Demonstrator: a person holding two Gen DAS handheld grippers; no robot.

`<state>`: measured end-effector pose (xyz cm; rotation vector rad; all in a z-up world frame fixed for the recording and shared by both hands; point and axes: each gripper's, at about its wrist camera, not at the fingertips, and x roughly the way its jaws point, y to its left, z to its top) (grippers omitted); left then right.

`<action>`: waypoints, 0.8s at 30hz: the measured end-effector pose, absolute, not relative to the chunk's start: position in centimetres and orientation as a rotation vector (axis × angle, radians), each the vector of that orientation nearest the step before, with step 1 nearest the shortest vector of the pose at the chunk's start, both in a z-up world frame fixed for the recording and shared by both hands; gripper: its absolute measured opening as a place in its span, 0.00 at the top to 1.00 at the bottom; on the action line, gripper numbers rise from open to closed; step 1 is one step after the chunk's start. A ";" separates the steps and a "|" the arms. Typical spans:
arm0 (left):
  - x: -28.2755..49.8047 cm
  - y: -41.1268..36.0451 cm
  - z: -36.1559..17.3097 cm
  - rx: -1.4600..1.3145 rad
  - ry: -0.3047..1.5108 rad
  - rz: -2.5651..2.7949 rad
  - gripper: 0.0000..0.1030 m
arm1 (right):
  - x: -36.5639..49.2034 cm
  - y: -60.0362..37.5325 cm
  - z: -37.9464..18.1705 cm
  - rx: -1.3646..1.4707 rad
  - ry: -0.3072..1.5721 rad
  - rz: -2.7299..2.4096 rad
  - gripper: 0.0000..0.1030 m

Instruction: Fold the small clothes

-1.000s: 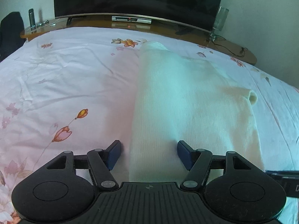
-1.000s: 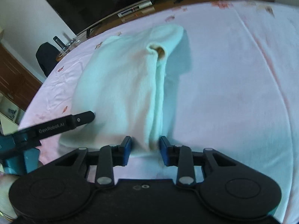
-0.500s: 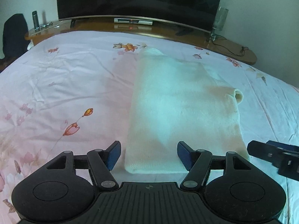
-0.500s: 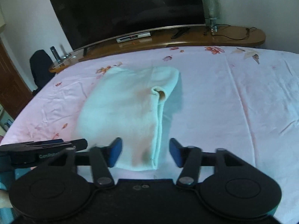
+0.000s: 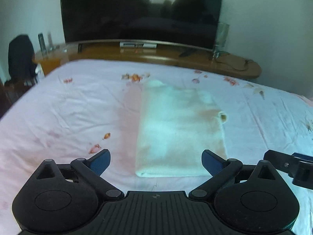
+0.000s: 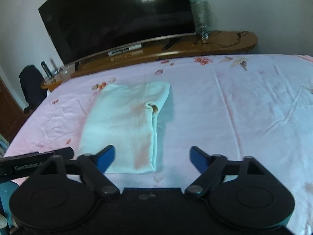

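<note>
A cream-white knitted garment (image 5: pixel 180 133), folded into a long rectangle, lies flat on a bed covered with a pale pink sheet printed with small orange and red flowers (image 5: pixel 68 113). Its near short edge faces both cameras, and a rolled cuff opening shows on its right edge, about halfway along.

The left claw (image 5: pixel 156 161) has just been opening and stands wide, its blue pads apart and clear of the cloth; nothing is between them, and the garment's near edge lies on the sheet beyond and below. The right claw (image 6: pixel 151 157) has likewise just been opening and is wide, empty, with the garment's near right corner seen in the gap between its blue fingers but not touched.

Beyond the far edge of the bed runs a curved brown wooden worktop (image 6: pixel 215 43) carrying a large dark television screen (image 6: pixel 117 21). A clear glass vase (image 6: pixel 201 17) stands beside the screen's right end.
</note>
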<state>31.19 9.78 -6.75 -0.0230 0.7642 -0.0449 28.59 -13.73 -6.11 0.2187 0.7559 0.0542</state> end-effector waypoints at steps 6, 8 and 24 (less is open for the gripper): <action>27.0 10.3 -2.9 0.011 0.714 -0.064 0.00 | 23.5 -13.4 -2.2 0.171 0.677 0.043 0.01; 25.7 10.5 -1.9 0.018 0.705 -0.076 0.00 | 22.0 -13.1 -1.2 0.157 0.661 0.027 0.01; 17.7 13.0 0.3 0.017 0.647 -0.043 0.00 | 13.3 -11.1 2.7 0.054 0.521 -0.133 0.00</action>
